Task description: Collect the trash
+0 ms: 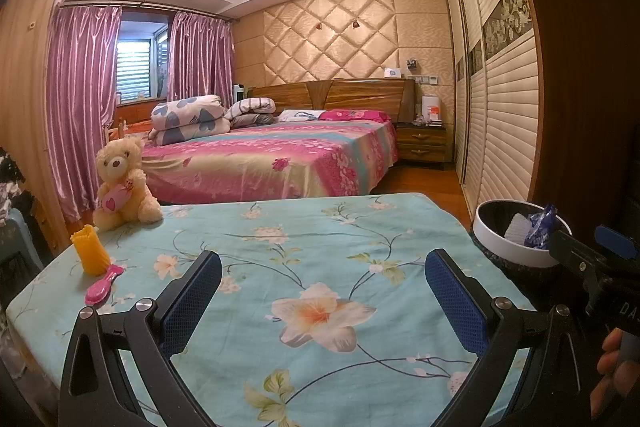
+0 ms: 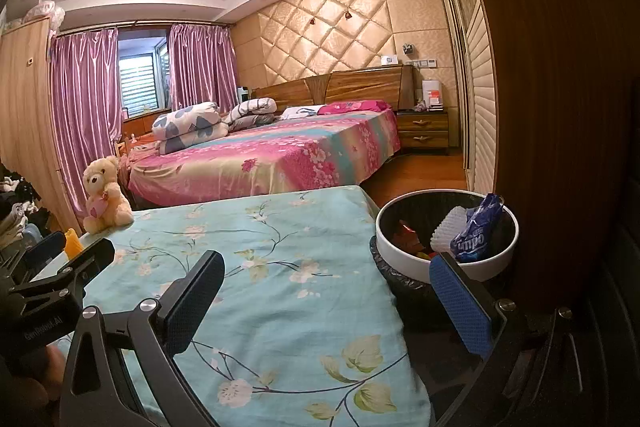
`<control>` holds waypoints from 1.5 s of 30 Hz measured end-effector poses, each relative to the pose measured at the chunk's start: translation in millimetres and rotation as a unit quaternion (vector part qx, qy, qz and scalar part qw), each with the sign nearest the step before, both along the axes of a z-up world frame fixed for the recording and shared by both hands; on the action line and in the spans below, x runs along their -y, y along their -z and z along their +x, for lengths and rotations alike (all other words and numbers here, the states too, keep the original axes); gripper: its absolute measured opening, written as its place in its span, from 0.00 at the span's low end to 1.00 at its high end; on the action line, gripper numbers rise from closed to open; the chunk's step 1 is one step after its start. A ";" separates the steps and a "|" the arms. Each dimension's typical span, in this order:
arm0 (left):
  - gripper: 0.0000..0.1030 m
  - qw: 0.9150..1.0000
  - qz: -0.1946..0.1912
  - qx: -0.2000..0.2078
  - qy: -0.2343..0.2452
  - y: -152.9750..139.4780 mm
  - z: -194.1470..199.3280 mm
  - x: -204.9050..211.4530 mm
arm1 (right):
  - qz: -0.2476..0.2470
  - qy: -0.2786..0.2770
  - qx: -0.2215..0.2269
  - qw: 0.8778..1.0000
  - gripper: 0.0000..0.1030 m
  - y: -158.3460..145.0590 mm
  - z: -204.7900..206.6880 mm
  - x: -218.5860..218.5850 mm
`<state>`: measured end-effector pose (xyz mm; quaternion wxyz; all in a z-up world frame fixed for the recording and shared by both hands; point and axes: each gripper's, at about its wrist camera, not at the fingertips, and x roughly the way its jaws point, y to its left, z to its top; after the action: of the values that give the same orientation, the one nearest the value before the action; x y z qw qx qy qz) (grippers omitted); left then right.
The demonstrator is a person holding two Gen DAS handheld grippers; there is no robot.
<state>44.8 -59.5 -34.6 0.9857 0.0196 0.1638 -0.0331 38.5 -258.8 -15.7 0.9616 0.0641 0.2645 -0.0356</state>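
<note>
Both grippers, left gripper and right gripper, hang spread and empty; worktop shows no trash (bin holds wrappers), so scanning carefully seems best.

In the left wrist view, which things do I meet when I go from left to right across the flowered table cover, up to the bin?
Orange ribbed plastic cup → pink plastic hairbrush → cream plush teddy bear → white-rimmed round trash bin → blue crumpled wrapper inside it.

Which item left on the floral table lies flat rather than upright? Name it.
The pink hairbrush. It lies flat on the cloth, while the yellow cup beside it stands upright and the teddy bear sits up.
</note>
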 end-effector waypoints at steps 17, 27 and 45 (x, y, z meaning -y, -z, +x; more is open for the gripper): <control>0.99 1.000 0.002 0.001 0.006 1.3 0.3 0.2 | 0.002 -0.005 0.002 1.000 1.00 -3.3 -2.2 -3.6; 1.00 1.000 0.000 0.002 0.006 1.9 0.4 -1.0 | 0.000 -0.010 0.001 1.000 1.00 -4.9 -1.2 -5.7; 1.00 1.000 -0.002 0.000 0.011 2.9 0.7 -2.4 | 0.000 -0.016 0.001 1.000 1.00 -7.7 -1.0 -6.8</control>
<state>45.4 -57.1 -37.4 0.9854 0.0195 0.1632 -0.0439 37.5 -252.0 -8.0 0.9623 0.0603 0.2646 -0.0203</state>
